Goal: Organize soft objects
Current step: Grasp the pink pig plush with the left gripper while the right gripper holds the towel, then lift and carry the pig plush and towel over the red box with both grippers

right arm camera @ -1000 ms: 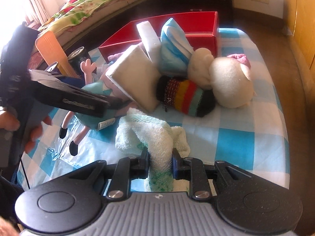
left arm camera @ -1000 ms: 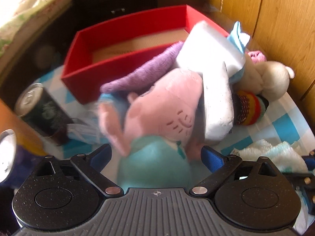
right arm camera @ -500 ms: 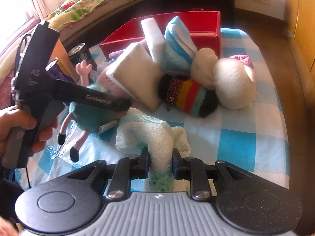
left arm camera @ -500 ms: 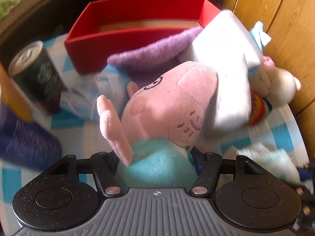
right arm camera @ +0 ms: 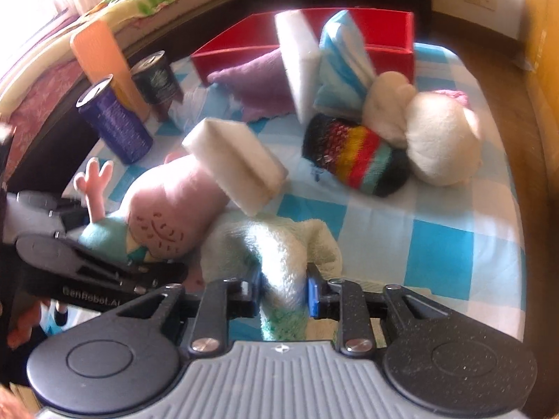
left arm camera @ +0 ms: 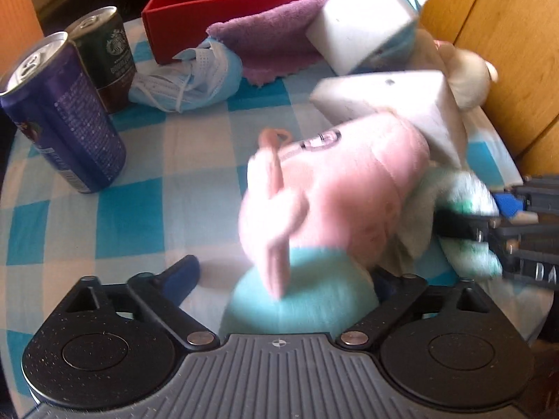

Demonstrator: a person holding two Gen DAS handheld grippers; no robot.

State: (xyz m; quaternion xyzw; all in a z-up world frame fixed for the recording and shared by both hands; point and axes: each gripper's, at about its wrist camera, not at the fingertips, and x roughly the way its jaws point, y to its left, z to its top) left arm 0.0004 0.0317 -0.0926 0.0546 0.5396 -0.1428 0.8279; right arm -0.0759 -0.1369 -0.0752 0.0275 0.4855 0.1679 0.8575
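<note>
Your left gripper (left arm camera: 284, 281) has its jaws spread wide around the teal body of a pink pig plush (left arm camera: 332, 202); the left blue pad stands clear of the toy, while the right pad is hidden behind it, so contact there cannot be told. The plush lies on the blue-and-white checked tabletop (left arm camera: 132, 209), its pink head blurred, one ear up, its stitched whisker marks showing in the right wrist view (right arm camera: 164, 223).

Your right gripper (right arm camera: 283, 293) has its jaws clamped on a fluffy white-and-green towel (right arm camera: 279, 244), bunched into a ridge between the blue pads and lying just beside the pig's head.

A white foam block (right arm camera: 234, 164) leans tilted on the pig's snout. Behind it, a second white block (right arm camera: 297, 59) stands beside a blue-striped cloth (right arm camera: 344, 56), both in front of the red box (right arm camera: 387, 21) at the far end. A purple cloth (left arm camera: 265, 42) lies against the box, with a crumpled blue face mask (left arm camera: 195, 80) near it. A rainbow-striped knit piece (right arm camera: 360, 160) touches a cream plush toy (right arm camera: 443, 136). Two drink cans, one purple (left arm camera: 66, 115) and one dark green (left arm camera: 104, 52), stand upright at the left edge.
</note>
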